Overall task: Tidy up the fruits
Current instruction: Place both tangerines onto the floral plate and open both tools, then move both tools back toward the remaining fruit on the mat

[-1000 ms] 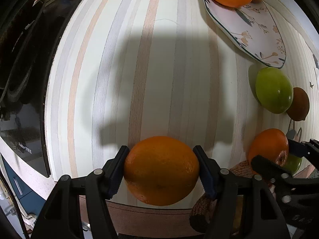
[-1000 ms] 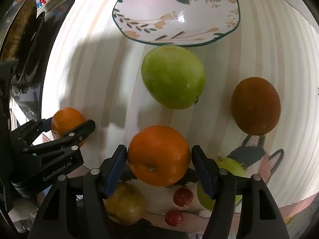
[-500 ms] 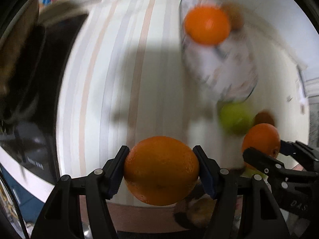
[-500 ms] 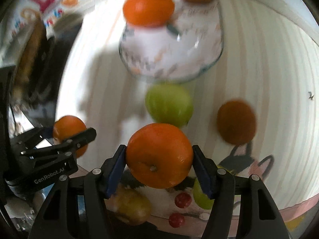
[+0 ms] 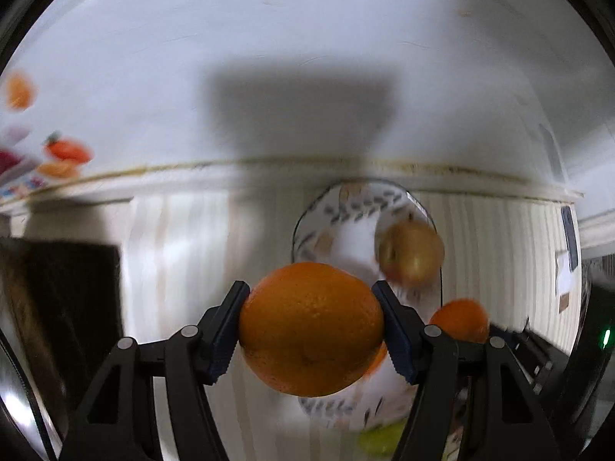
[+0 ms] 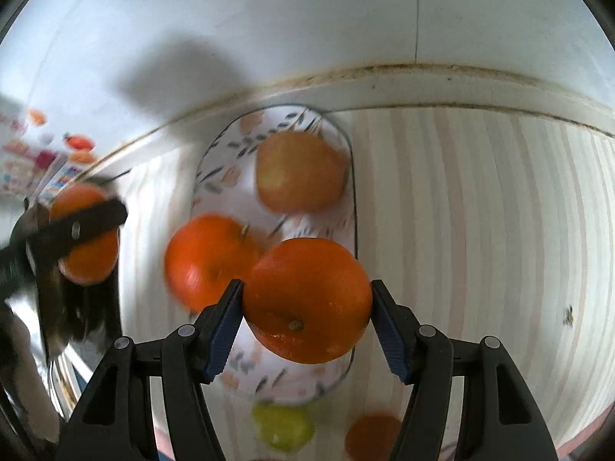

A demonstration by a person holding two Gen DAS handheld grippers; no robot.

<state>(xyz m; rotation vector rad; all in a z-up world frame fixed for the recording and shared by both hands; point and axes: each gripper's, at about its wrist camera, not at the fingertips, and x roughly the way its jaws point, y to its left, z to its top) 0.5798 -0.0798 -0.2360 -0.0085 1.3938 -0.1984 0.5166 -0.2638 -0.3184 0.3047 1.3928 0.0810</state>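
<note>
My left gripper [image 5: 311,330] is shut on an orange [image 5: 311,328] and holds it in the air in front of a floral plate [image 5: 338,199]. My right gripper [image 6: 307,303] is shut on a second orange [image 6: 307,299] above the near part of the same plate [image 6: 219,161]. On the plate lie a third orange [image 6: 207,257] and a yellow-red apple [image 6: 300,173]. The apple [image 5: 411,253] shows in the left wrist view too. The left gripper with its orange [image 6: 84,238] appears at the left of the right wrist view; the right gripper's orange [image 5: 459,319] appears at the right of the left wrist view.
A green apple [image 6: 282,426] and a brownish fruit [image 6: 371,436] lie on the striped tablecloth [image 6: 480,230] in front of the plate. A white wall [image 5: 307,57] stands right behind the plate. A dark appliance [image 5: 61,299] is at the left.
Both grippers have risen and tilted up toward the wall, carrying their oranges closer to the plate. The plate now lies directly ahead of both.
</note>
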